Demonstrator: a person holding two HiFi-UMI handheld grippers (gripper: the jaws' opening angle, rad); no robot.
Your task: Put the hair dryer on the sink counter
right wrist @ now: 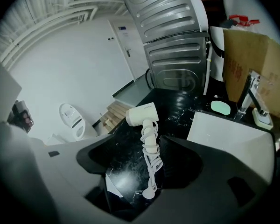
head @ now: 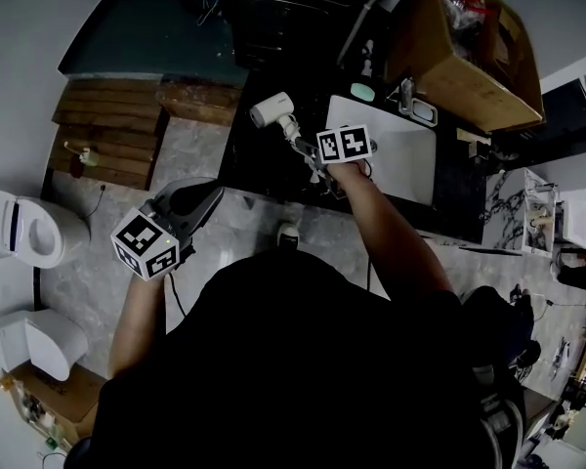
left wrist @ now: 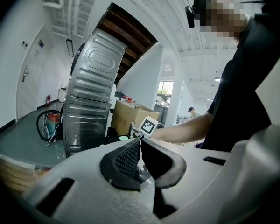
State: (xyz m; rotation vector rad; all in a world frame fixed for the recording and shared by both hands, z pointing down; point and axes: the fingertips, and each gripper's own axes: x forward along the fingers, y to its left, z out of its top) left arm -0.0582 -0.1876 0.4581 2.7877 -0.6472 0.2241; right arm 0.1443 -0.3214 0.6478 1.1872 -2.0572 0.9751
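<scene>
The white hair dryer [head: 272, 109] lies on the black sink counter [head: 259, 169], left of the white basin [head: 410, 164]. In the right gripper view the hair dryer [right wrist: 142, 114] points away, its cord-wrapped handle and plug trailing back between the jaws. My right gripper [right wrist: 140, 150] stands open around that cord, and the pads do not press on it. In the head view my right gripper [head: 311, 156] reaches over the counter's front part. My left gripper [head: 200, 195] hangs low at the left, away from the counter. Seen in its own view, my left gripper [left wrist: 140, 141] is shut and empty.
A faucet [head: 407, 94] and a green soap [head: 362, 92] sit behind the basin. A cardboard box [head: 469, 57] stands at the back right. A grey metal appliance [right wrist: 172, 45] rises behind the counter. A toilet [head: 20, 228] and wooden steps [head: 107, 135] are to the left.
</scene>
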